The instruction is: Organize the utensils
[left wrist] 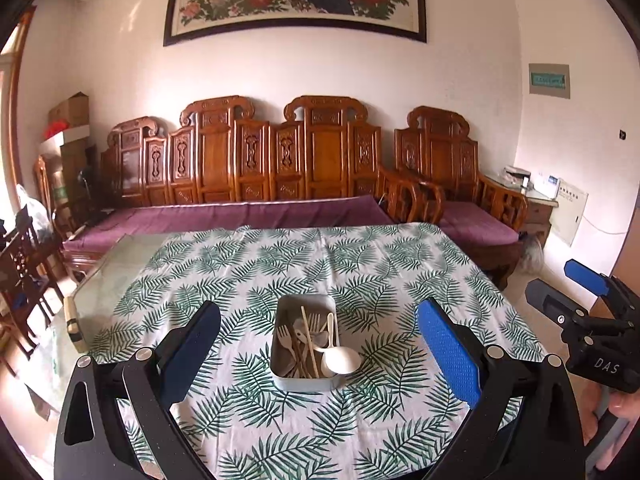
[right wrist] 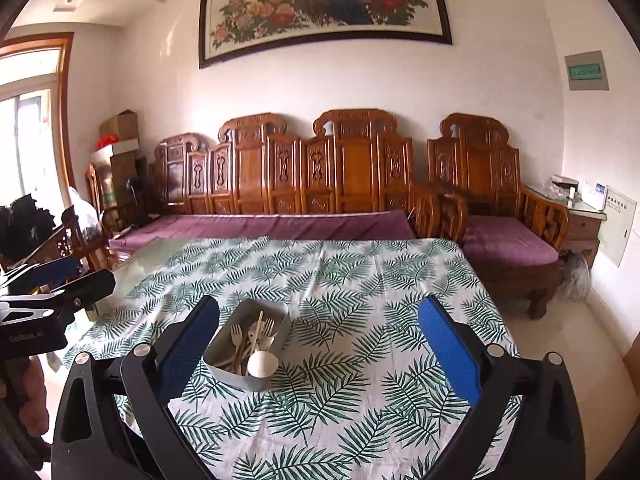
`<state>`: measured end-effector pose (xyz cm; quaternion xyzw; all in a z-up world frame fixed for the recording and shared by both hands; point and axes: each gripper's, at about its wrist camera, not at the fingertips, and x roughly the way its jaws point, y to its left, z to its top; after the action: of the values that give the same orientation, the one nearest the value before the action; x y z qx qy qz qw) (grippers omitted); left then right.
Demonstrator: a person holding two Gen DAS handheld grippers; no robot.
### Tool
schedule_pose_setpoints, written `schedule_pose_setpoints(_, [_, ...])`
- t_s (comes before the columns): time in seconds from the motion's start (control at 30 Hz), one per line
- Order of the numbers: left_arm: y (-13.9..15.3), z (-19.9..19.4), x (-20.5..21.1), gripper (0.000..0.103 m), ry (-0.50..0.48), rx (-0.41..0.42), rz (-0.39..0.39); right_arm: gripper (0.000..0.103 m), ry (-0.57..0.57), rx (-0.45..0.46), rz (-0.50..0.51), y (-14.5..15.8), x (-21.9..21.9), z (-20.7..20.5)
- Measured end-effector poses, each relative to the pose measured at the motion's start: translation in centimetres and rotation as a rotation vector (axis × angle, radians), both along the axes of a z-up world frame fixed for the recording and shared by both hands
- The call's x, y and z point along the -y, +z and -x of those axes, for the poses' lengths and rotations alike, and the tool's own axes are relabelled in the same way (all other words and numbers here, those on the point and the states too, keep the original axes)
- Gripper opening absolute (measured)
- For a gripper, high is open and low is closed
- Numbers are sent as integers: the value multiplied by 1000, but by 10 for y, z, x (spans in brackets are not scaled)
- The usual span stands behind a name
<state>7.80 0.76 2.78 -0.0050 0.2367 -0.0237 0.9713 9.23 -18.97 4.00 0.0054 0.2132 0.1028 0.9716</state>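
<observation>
A grey metal container (left wrist: 303, 383) stands mid-table with pale forks (left wrist: 285, 338), wooden chopsticks (left wrist: 309, 334) and spoons inside. One white spoon (left wrist: 342, 360) rests over its near right rim. My left gripper (left wrist: 318, 306) is open, raised above and short of the container, with nothing between its blue pads. In the right wrist view the container (right wrist: 228, 372) sits left of centre with the white spoon (right wrist: 262, 364) at its near corner. My right gripper (right wrist: 319, 304) is wide open and holds nothing. Each gripper shows in the other's view: right gripper (left wrist: 550, 276), left gripper (right wrist: 94, 272).
The table wears a white cloth with green fern leaves (left wrist: 360, 264); bare glass (left wrist: 120, 264) shows at its left side. A carved wooden sofa with purple cushions (left wrist: 240, 216) stands behind. Dark chairs (left wrist: 20, 272) stand left. A hand (left wrist: 624, 400) holds the right gripper.
</observation>
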Motion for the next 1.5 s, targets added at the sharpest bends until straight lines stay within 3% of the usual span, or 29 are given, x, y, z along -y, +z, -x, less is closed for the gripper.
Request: schedule_pose_setpoints(1.5, [-4, 14, 10, 95, -3, 15, 2, 100, -25, 9, -16, 1, 9, 12])
